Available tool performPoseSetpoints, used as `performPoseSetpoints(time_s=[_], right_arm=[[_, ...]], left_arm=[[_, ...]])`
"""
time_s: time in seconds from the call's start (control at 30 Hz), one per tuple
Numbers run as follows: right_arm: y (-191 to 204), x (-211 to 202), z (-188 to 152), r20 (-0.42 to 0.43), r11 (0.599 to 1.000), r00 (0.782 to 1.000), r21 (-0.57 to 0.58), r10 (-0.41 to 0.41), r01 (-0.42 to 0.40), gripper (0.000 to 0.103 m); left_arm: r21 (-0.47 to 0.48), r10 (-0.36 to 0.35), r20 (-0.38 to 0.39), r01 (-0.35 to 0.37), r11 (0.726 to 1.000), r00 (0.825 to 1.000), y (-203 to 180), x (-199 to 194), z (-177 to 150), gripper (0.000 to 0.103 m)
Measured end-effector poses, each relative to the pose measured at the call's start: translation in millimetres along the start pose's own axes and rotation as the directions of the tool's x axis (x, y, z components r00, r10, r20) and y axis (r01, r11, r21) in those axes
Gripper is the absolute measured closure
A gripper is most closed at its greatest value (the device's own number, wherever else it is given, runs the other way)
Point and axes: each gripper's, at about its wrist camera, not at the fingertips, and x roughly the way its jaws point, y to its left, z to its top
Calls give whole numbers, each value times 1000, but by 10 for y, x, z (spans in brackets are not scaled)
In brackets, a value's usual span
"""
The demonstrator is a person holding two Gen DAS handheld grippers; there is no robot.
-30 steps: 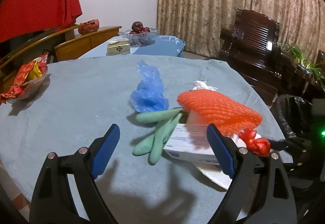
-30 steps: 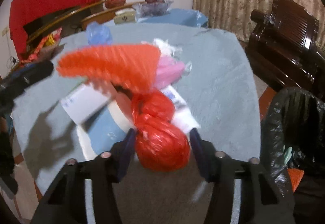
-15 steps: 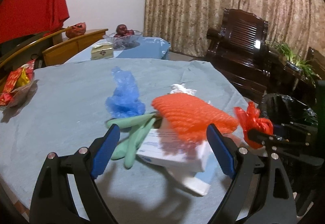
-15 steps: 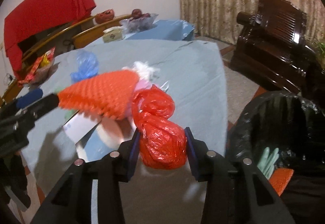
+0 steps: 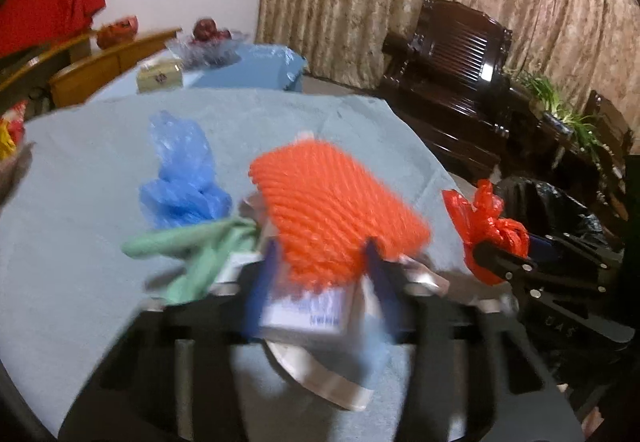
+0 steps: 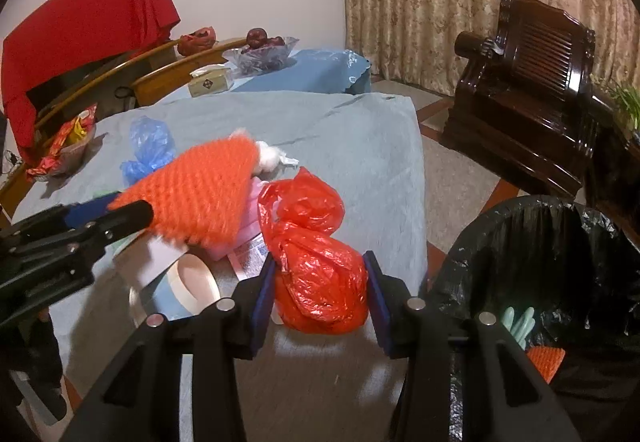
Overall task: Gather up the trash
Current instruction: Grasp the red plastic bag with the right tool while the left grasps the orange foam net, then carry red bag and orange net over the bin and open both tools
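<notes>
My right gripper [image 6: 318,296] is shut on a knotted red plastic bag [image 6: 316,274] and holds it off the table's right edge, beside the black-lined trash bin [image 6: 552,242]. The bag also shows in the left wrist view [image 5: 486,222]. My left gripper [image 5: 320,274] has closed around the near end of the orange foam net [image 5: 336,209], which lies over a white box [image 5: 308,312]. A blue plastic bag [image 5: 180,177] and a green glove [image 5: 192,254] lie to the left on the grey cloth.
A paper plate [image 6: 192,286] and pink wrapper [image 6: 250,226] lie under the pile. The bin holds a green glove [image 6: 520,322] and orange net [image 6: 544,360]. A snack bowl [image 6: 68,149] sits at the table's left. A dark wooden armchair [image 6: 528,89] stands right.
My left gripper moved forward and closed its wide-open jaws around the orange net. My right gripper carried the red bag away from the pile, rightward toward the bin.
</notes>
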Motion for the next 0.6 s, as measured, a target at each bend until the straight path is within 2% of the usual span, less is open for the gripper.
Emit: performPoseSetpoints(time_s=[0.07,0.17,0.6], right_arm=[[-19,-8,1,3,1000,1000,2,2,-2,61],[-18,-29,-1,6,1000,1000,0,2,-2,61],[-54,-331,98,69,1000,998,4,-11,11,61]], left_arm=[[-31,-25,-1,25,999,1000,39,8,-15,85],[-22,-21,15,22,1000,1000,26,-25,-18,95],[12,-36,102,35,999,994,-145,-408,78,98]])
